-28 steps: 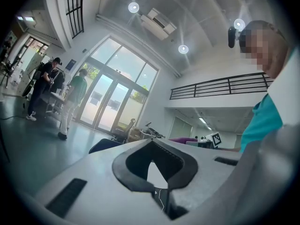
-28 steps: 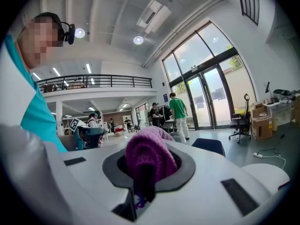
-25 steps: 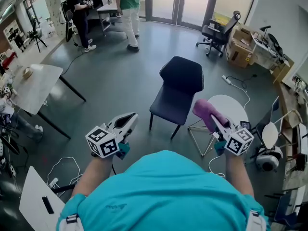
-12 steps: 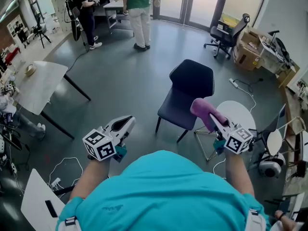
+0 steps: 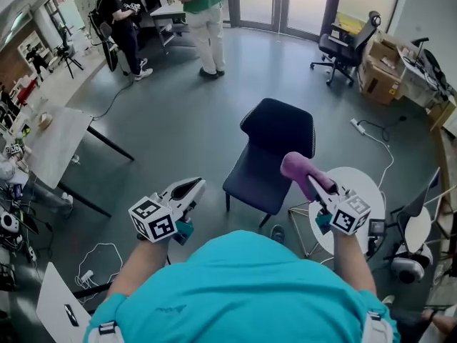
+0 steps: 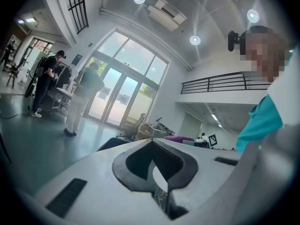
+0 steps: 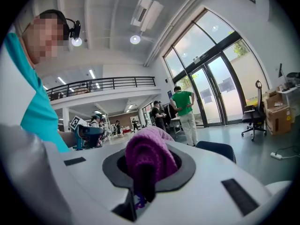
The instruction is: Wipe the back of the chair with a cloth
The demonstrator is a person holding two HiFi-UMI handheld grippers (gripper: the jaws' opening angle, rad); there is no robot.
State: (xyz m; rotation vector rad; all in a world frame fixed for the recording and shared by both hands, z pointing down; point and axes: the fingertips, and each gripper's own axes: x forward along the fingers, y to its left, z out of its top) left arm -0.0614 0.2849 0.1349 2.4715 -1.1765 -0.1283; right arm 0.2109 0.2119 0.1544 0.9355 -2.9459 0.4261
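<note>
Between the jaws of the right gripper (image 5: 321, 189) a purple cloth (image 5: 298, 168) is pinched, its bunched, knitted end sticking out past the tips and a dark fold hanging down into the slot between the pads. That gripper is held up in front of the person's chest, pointing forward and a little to the left. On the other side, the left gripper (image 6: 151, 141) has its jaws pressed together at the tips with nothing caught between them; it is raised at about the same height and well apart from the right one.

Ahead of both tools and lower down, a dark chair (image 5: 275, 131) stands on the grey floor (image 5: 178, 127), its back on the far side from the person and its seat toward them. The cloth is held in the air on the near side of the chair, not resting on the back. From the right gripper view the chair's dark edge shows just beyond the cloth.

Just right of the chair is a small round white table (image 5: 360, 184) on thin legs. Further out, a white table (image 5: 53, 138) stands at the left, a black office chair (image 5: 343, 48) and cardboard boxes (image 5: 382, 63) at the far right, and several people (image 5: 203, 9) stand near the glass doors
</note>
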